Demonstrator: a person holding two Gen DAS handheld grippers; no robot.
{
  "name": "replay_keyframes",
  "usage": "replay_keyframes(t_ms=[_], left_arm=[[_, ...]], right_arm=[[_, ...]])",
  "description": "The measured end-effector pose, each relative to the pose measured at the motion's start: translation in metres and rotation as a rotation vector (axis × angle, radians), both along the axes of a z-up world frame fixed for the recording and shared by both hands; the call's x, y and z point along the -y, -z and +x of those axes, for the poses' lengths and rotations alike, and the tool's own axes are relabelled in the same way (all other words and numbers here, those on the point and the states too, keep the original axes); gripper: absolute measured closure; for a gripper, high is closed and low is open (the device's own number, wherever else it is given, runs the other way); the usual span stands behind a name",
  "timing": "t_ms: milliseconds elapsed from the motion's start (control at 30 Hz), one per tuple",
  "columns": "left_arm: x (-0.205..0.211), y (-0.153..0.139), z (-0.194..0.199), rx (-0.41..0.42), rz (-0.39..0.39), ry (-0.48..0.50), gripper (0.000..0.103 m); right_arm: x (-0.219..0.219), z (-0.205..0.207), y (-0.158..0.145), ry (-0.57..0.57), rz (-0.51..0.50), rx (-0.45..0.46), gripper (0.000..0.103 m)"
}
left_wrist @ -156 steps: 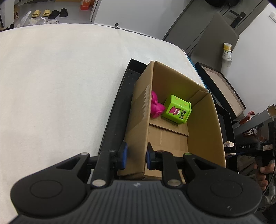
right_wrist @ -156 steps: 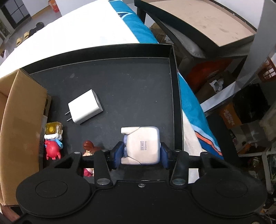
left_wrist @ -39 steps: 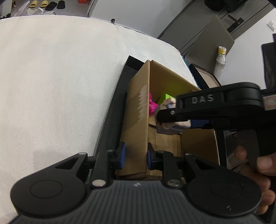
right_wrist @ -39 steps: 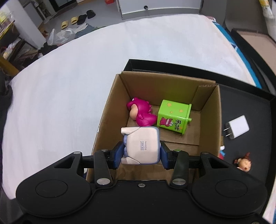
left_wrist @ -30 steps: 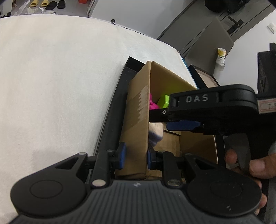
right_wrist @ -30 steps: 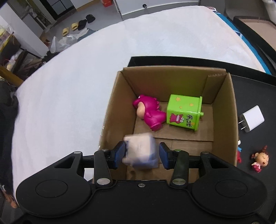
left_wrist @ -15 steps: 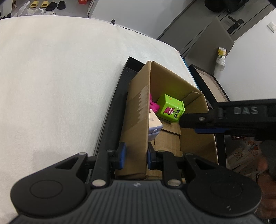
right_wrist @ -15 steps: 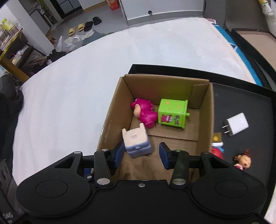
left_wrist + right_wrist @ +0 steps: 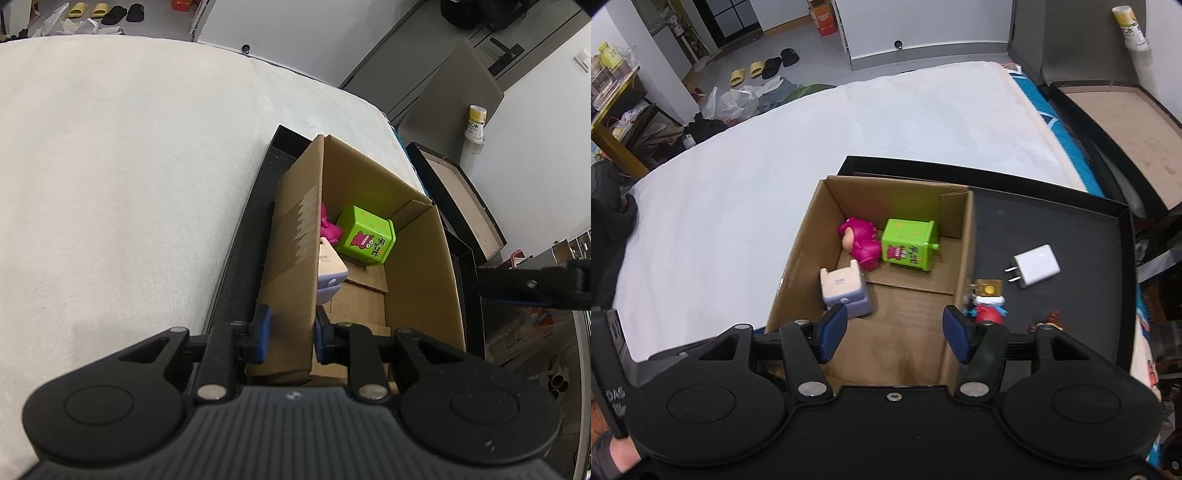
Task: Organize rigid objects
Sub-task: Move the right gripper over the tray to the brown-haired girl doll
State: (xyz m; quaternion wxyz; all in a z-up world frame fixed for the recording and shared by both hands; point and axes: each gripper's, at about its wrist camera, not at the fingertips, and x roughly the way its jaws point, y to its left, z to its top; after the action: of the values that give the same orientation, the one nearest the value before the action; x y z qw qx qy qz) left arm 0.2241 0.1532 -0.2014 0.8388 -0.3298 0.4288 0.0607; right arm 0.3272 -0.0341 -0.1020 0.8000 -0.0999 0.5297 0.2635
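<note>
The pale lilac figure (image 9: pixel 845 291), clamped in the right gripper (image 9: pixel 894 334) over the black tray (image 9: pixel 1082 236) five seconds back, now lies inside the cardboard box (image 9: pixel 964 258) at centre frame, beside the pink toy (image 9: pixel 860 242). The gripper's jaws have just been opening, nothing between them, and it has lifted away from the box toward the frame's lower edge.

We have two wrist fisheyes, both tilted steeply down. Left view sits low and close at the near corner of the box (image 9: pixel 369 258), looking along its left wall, the bed (image 9: pixel 129 184) beyond. Right view hangs higher above the box (image 9: pixel 886 295), looking in over its near wall, the tray (image 9: pixel 1052 240) to its right. Both share the box interior.
</note>
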Motion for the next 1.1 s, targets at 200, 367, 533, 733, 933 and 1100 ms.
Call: replay_keyframes(t_ms=[200,367,533,733,933,1100], left_arm=[[-0.001,-0.001,-0.002,0.001,-0.002,-0.007,0.082],[-0.001,-0.001,-0.002,-0.002,0.001,-0.013,0.082],[0.0,-0.002,-0.003,0.001,0.004,-0.014,0.082],[-0.002,-0.003,-0.004,0.008,0.001,-0.013,0.082],[-0.001,-0.004,-0.004,0.01,0.005,-0.01,0.082],[-0.001,-0.005,-0.004,0.012,0.01,-0.009,0.082]], right_arm=[[0.015,-0.002,-0.01,0.0,-0.01,0.02,0.035],[0.025,-0.003,-0.016,0.003,-0.018,0.039,0.028],[0.036,-0.003,-0.02,0.011,-0.027,0.056,0.026],[0.049,0.0,-0.016,0.025,-0.053,0.065,0.026],[0.06,0.001,-0.01,0.033,-0.077,0.066,0.026],[0.068,0.003,-0.004,0.043,-0.093,0.07,0.025]])
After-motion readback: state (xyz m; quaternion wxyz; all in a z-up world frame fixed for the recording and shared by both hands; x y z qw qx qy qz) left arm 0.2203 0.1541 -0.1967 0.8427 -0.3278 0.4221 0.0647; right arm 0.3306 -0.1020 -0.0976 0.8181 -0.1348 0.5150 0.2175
